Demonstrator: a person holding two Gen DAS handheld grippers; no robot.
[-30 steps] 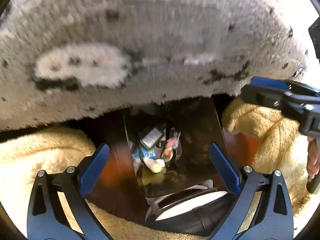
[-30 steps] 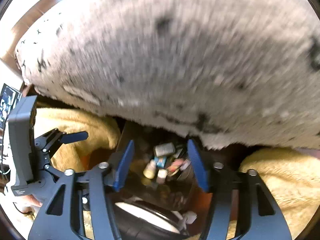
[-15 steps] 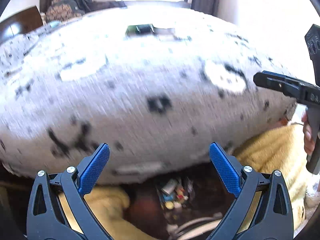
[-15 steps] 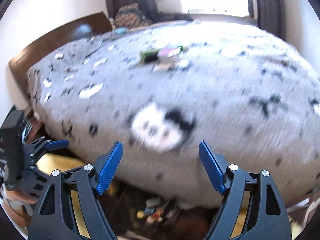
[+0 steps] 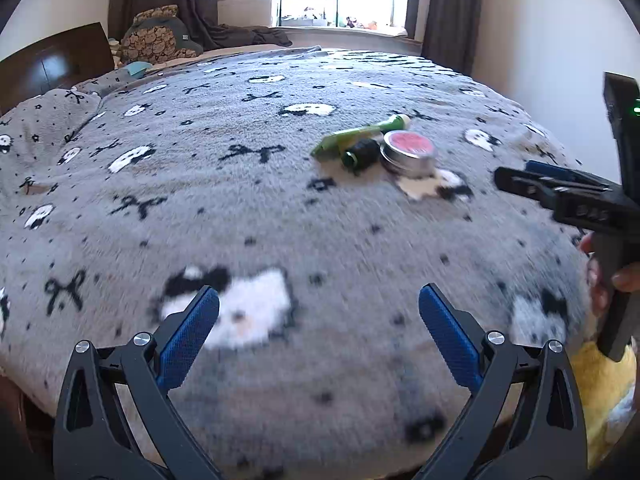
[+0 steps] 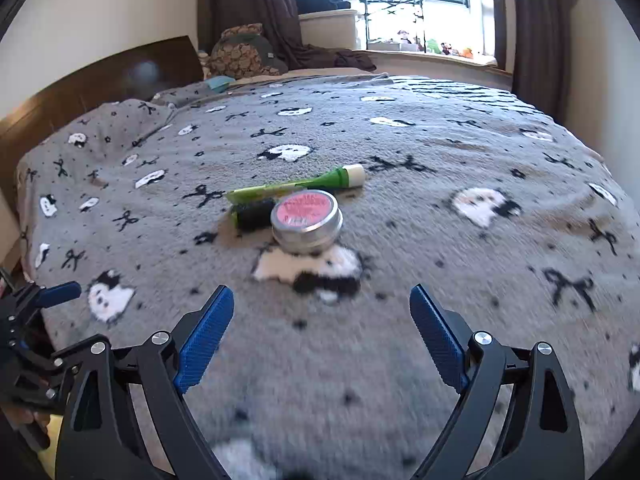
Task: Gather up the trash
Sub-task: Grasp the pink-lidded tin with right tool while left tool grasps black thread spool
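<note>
Three pieces of trash lie together on the grey patterned bedspread (image 6: pixel 440 184): a round silver tin with a pink lid (image 6: pixel 306 219), a flattened green tube with a white cap (image 6: pixel 298 185) and a small dark bottle (image 6: pixel 254 215). They also show in the left wrist view: the tin (image 5: pixel 409 152), the tube (image 5: pixel 360 135) and the bottle (image 5: pixel 360 153). My right gripper (image 6: pixel 322 334) is open and empty, just short of the tin. My left gripper (image 5: pixel 319 332) is open and empty, further back and to the left.
A dark wooden headboard (image 6: pixel 100 84) and pillows (image 6: pixel 240 54) stand at the far left. A window with dark curtains (image 6: pixel 532 12) is behind the bed. A yellow fleece blanket (image 5: pixel 600 384) hangs below the bed's near right edge.
Both grippers have risen from the bin below the bed's edge to above the bedspread. The trash on the bed has come into view. Both stay open.
</note>
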